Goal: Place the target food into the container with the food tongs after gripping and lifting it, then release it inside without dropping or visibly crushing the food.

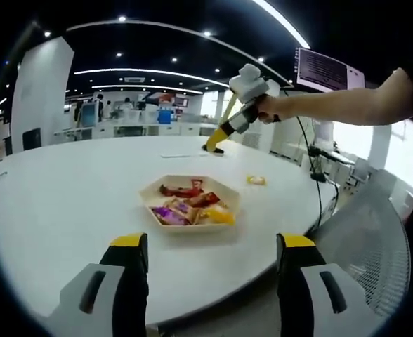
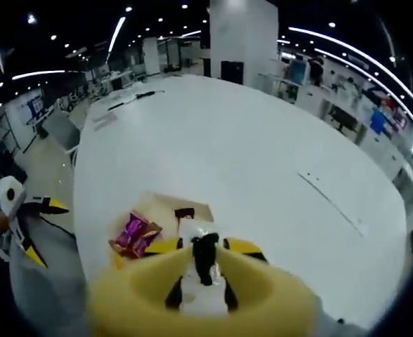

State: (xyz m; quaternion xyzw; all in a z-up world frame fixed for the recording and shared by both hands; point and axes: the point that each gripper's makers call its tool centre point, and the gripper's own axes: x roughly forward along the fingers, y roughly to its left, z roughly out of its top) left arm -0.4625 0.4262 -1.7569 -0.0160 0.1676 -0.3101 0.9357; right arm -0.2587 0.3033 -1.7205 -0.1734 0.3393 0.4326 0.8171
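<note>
Yellow-tipped black jaws of the left claw rise at the bottom of the left gripper view, spread wide with nothing between them, hanging off the near edge of the white round bench. Just past them sits a beige hexagonal tray on the bench, holding assorted wrapped snacks: red ones at the back, purple and yellow ones at the front. One small yellow wrapped snack lies loose on the bench, to the right of and beyond the tray. Further out, a person's hand holds the right claw, tips pointing down near the bench surface; from this angle cannot tell its state.

Right gripper view: yellow tongs sit between the right claw's jaws, blurred close-up; claw grips the tongs. Under the tong tips, the tray with a purple wrapped snack and a white wrapper. Left claw shows at the left edge. Office desks and ceiling lights in the background.
</note>
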